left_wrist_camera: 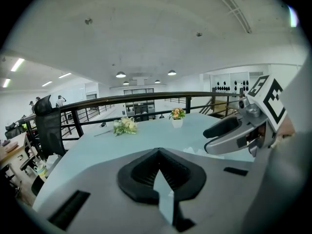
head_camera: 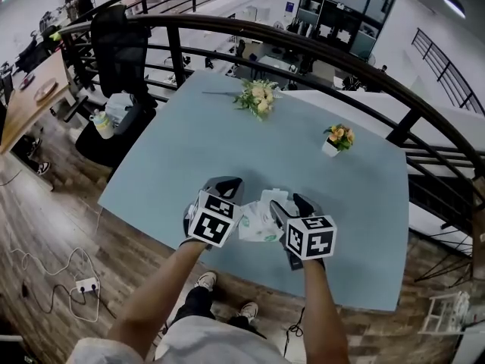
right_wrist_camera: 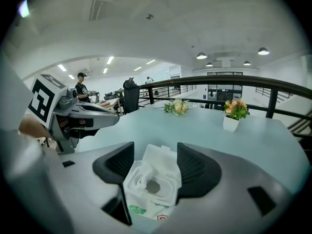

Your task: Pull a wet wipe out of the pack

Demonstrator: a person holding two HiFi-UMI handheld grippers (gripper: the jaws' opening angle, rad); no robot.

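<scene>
The white wet wipe pack (head_camera: 260,220) lies on the light blue table (head_camera: 197,142) near its front edge, between my two grippers. In the right gripper view the pack (right_wrist_camera: 152,184) has its lid flap folded back, and crumpled wipe shows round an oval opening. My right gripper (head_camera: 295,203) hangs just over the pack, open, and its jaws (right_wrist_camera: 155,155) stand either side of it. My left gripper (head_camera: 225,184) sits to the pack's left. Its jaws (left_wrist_camera: 158,152) meet at the tips and hold nothing.
A lying bunch of pale flowers (head_camera: 258,97) is at the table's far side, and a small white pot of orange flowers (head_camera: 337,139) stands to the right. A dark railing (head_camera: 303,40) curves behind the table. A black chair (head_camera: 121,44) stands at the left.
</scene>
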